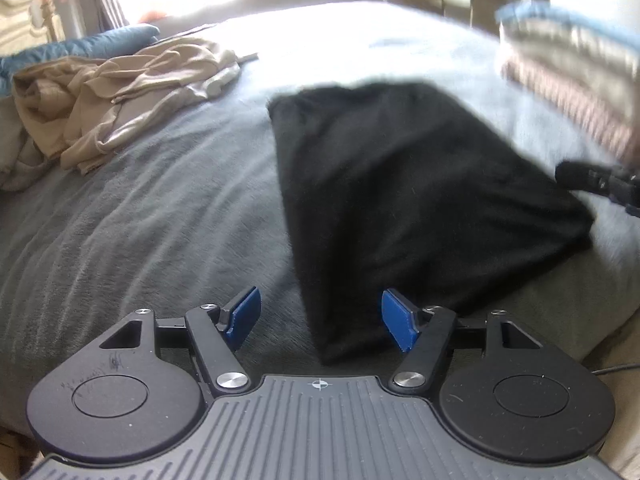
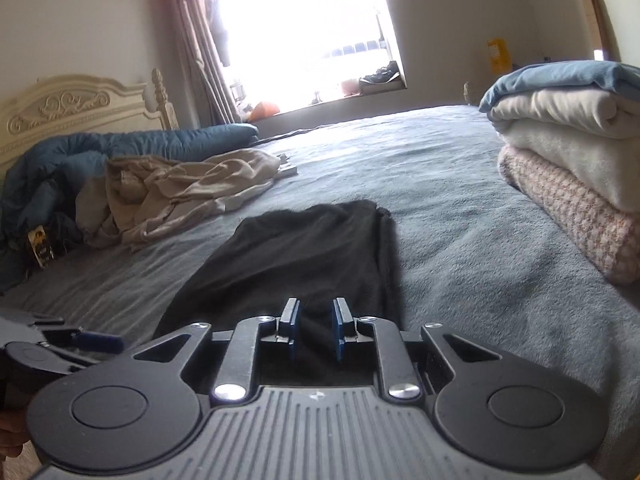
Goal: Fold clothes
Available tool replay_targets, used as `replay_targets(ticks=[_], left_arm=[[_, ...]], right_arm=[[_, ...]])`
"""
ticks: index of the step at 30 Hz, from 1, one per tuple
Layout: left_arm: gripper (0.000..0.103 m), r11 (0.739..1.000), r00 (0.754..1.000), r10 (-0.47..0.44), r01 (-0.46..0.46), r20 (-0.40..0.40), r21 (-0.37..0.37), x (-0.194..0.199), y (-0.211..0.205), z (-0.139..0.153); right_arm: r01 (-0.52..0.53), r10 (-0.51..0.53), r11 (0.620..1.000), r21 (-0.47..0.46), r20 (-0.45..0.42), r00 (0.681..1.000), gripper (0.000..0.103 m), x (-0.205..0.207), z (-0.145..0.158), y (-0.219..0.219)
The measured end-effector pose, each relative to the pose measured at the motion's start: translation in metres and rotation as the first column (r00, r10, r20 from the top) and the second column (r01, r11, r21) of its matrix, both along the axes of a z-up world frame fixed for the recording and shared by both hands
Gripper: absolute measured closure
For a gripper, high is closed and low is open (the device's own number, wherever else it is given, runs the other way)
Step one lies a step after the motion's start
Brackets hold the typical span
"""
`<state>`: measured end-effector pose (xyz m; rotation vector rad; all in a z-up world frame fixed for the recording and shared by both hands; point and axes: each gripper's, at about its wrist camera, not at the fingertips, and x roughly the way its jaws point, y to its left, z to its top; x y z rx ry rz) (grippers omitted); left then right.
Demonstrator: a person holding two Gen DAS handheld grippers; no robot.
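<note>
A black garment [image 1: 420, 200] lies folded flat on the grey bedspread [image 1: 140, 220]. My left gripper [image 1: 320, 320] is open and empty, its blue pads astride the garment's near left corner. In the right wrist view the same black garment [image 2: 312, 248] stretches away from my right gripper [image 2: 316, 328], whose blue pads stand a narrow gap apart with the garment's near edge between them. The left gripper [image 2: 60, 344] shows at that view's lower left. The right gripper [image 1: 600, 184] shows at the left wrist view's right edge.
A crumpled beige garment [image 2: 180, 196] lies at the left beside a blue quilt [image 2: 120, 148] and a cream headboard [image 2: 80, 108]. A stack of folded clothes [image 2: 572, 160] sits at the right. A bright window [image 2: 300, 28] is behind the bed.
</note>
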<state>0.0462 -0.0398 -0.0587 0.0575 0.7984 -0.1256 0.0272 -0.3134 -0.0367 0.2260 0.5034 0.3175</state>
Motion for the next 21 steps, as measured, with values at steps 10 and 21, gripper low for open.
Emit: replay_targets(ticks=[10,21], left_arm=[[0.034,0.88,0.998,-0.047,0.021,-0.044,-0.474,0.092,0.06,-0.019],[0.049,0.675,0.986,-0.123,0.0,-0.112,-0.738,0.179,0.085,-0.057]], right_arm=[[0.021,0.067,0.946,0.323,-0.257,0.964,0.053,0.113,-0.031,-0.047],[-0.002,0.168,0.91,0.414,-0.365,0.916,0.053,0.195,-0.06,-0.046]])
